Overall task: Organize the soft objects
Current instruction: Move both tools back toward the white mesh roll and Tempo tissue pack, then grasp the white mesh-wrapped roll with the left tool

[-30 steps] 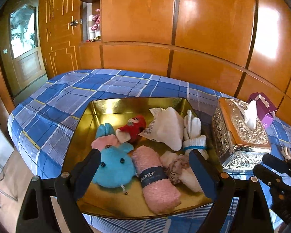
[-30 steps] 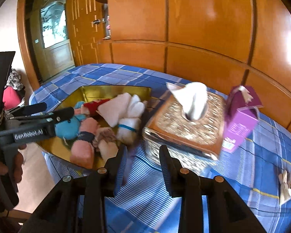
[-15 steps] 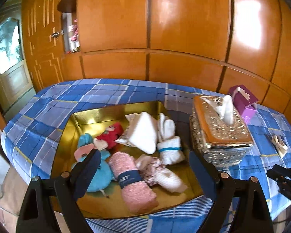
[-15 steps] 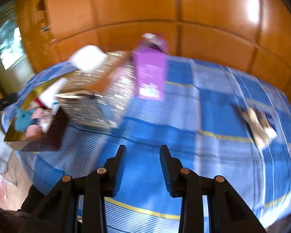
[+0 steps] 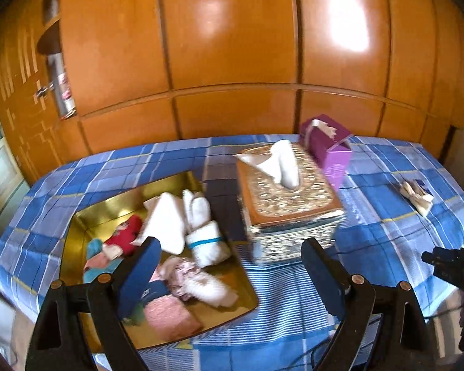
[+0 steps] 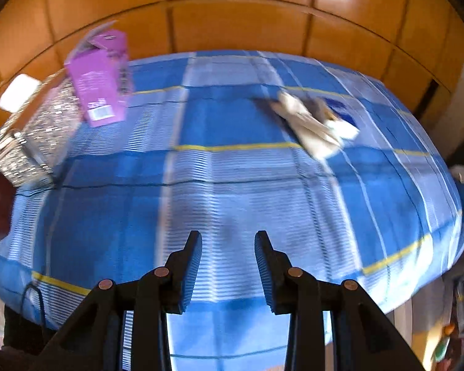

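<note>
Plainly both tools are empty: the right gripper [image 6: 228, 270] holds its jaws partly apart above bare blue cloth [image 6: 232, 185], and the left gripper [image 5: 230, 273] hangs wide open over the near edge of the gold tray [image 5: 77, 232]. Most soft things already lie in that tray. One pale cloth bundle [image 6: 312, 126] lies alone on the cloth, well apart from the tissue box [image 5: 286, 201] and purple carton [image 6: 100, 77]. Fetching it looks like the step in hand; the right gripper would need to reach forward and right, then close on it.
</note>
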A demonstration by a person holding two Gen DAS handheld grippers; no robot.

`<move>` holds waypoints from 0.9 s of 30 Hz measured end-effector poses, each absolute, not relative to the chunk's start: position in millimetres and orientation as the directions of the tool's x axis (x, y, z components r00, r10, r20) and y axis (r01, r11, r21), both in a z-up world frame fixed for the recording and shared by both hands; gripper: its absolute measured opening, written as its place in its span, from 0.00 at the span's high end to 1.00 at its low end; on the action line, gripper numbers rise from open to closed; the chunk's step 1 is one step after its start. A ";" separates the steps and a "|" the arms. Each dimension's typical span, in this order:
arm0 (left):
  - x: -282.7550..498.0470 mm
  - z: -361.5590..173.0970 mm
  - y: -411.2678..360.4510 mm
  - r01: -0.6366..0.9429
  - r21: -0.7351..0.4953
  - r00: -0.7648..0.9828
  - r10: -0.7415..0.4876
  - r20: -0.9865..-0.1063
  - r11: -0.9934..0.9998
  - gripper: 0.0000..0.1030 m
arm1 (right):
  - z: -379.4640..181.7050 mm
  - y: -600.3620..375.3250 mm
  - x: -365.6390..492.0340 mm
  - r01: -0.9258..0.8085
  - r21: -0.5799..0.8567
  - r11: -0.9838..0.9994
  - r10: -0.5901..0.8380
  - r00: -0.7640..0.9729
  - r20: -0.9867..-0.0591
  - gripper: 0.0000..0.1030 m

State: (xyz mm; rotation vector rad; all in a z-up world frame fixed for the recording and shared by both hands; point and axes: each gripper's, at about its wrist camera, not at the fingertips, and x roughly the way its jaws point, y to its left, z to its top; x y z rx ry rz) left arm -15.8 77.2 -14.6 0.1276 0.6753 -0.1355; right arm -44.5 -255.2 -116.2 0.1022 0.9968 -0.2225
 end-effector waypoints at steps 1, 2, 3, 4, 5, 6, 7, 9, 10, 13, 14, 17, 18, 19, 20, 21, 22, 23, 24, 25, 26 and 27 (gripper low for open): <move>-15.8 -13.3 72.1 0.179 0.076 0.772 -0.092 -0.629 0.981 0.10 | -116.3 -259.3 -46.4 0.245 -0.014 0.969 -0.143 0.519 -0.843 0.66; -15.9 -11.8 66.3 0.193 0.079 0.772 -0.102 -0.628 0.978 0.10 | -116.2 -265.3 -48.8 0.263 -0.014 0.965 -0.153 0.516 -0.843 0.66; -15.9 -11.0 61.0 0.206 0.083 0.772 -0.110 -0.626 0.975 0.10 | -116.4 -269.6 -50.2 0.273 -0.016 0.962 -0.160 0.513 -0.843 0.66; -16.0 -9.8 55.1 0.220 0.088 0.771 -0.118 -0.626 0.972 0.10 | -116.7 -273.5 -51.1 0.282 -0.016 0.959 -0.164 0.510 -0.845 0.66; -16.1 -8.4 48.7 0.236 0.094 0.770 -0.127 -0.625 0.967 0.10 | -117.9 -278.4 -51.3 0.295 -0.012 0.955 -0.166 0.505 -0.847 0.66; -16.1 -6.9 42.8 0.252 0.098 0.769 -0.138 -0.624 0.963 0.10 | -119.2 -281.5 -51.2 0.304 -0.008 0.953 -0.167 0.501 -0.849 0.66; -15.7 -5.6 36.7 0.267 0.101 0.766 -0.148 -0.625 0.958 0.10 | -121.1 -285.5 -51.4 0.316 -0.003 0.949 -0.167 0.494 -0.853 0.66; -14.2 -2.8 24.5 0.295 0.110 0.762 -0.164 -0.626 0.949 0.10 | -124.4 -289.6 -50.8 0.330 0.002 0.944 -0.166 0.481 -0.861 0.66; -13.8 -1.4 18.7 0.309 0.114 0.761 -0.174 -0.625 0.944 0.10 | -126.3 -291.9 -50.3 0.336 0.006 0.942 -0.164 0.476 -0.864 0.66; -11.8 2.1 0.8 0.351 0.128 0.757 -0.200 -0.622 0.928 0.10 | -129.2 -297.8 -49.7 0.353 0.019 0.935 -0.157 0.463 -0.873 0.66; -10.6 3.3 -5.5 0.365 0.130 0.754 -0.211 -0.622 0.922 0.10 | -130.1 -299.4 -49.7 0.359 0.021 0.933 -0.156 0.458 -0.875 0.66; -6.7 4.7 -21.2 0.402 0.130 0.741 -0.239 -0.627 0.906 0.10 | -132.8 -303.4 -48.8 0.369 0.022 0.929 -0.156 0.447 -0.881 0.66; -5.6 5.3 -26.5 0.415 0.130 0.736 -0.249 -0.629 0.900 0.10 | -133.4 -304.6 -48.9 0.372 0.022 0.928 -0.158 0.445 -0.882 0.66; -4.2 5.7 -33.6 0.433 0.128 0.729 -0.264 -0.632 0.892 0.10 | -133.4 -305.7 -48.5 0.375 0.020 0.927 -0.160 0.445 -0.881 0.66; -3.3 5.6 -38.7 0.446 0.126 0.722 -0.273 -0.635 0.886 0.10 | -133.5 -307.7 -48.3 0.379 0.020 0.925 -0.163 0.445 -0.881 0.66; -1.6 5.4 -45.1 0.462 0.124 0.713 -0.285 -0.641 0.878 0.10 | -133.6 -308.8 -48.4 0.381 0.020 0.924 -0.164 0.445 -0.881 0.66; -0.3 4.9 -50.0 0.472 0.121 0.707 -0.293 -0.644 0.873 0.10 | -133.9 -310.1 -48.5 0.386 0.020 0.922 -0.166 0.444 -0.880 0.66; 2.1 4.4 -57.0 0.488 0.118 0.696 -0.304 -0.650 0.865 0.10 | -133.9 -310.3 -49.3 0.388 0.020 0.921 -0.168 0.444 -0.880 0.65; 3.8 4.4 -63.8 0.502 0.119 0.689 -0.313 -0.654 0.856 0.10 | -133.9 -311.0 -49.5 0.390 0.020 0.921 -0.169 0.445 -0.880 0.64; 4.9 4.6 -69.6 0.514 0.121 0.683 -0.320 -0.656 0.849 0.10 | -134.1 -311.3 -49.3 0.390 0.020 0.921 -0.169 0.445 -0.879 0.64; 6.8 5.3 -78.0 0.530 0.121 0.675 -0.332 -0.659 0.839 0.10 | -134.2 -311.1 -49.6 0.390 0.021 0.920 -0.169 0.446 -0.879 0.64; 8.5 5.6 -85.8 0.546 0.119 0.666 -0.343 -0.663 0.829 0.11 | -134.3 -311.1 -49.8 0.392 0.022 0.920 -0.169 0.446 -0.879 0.64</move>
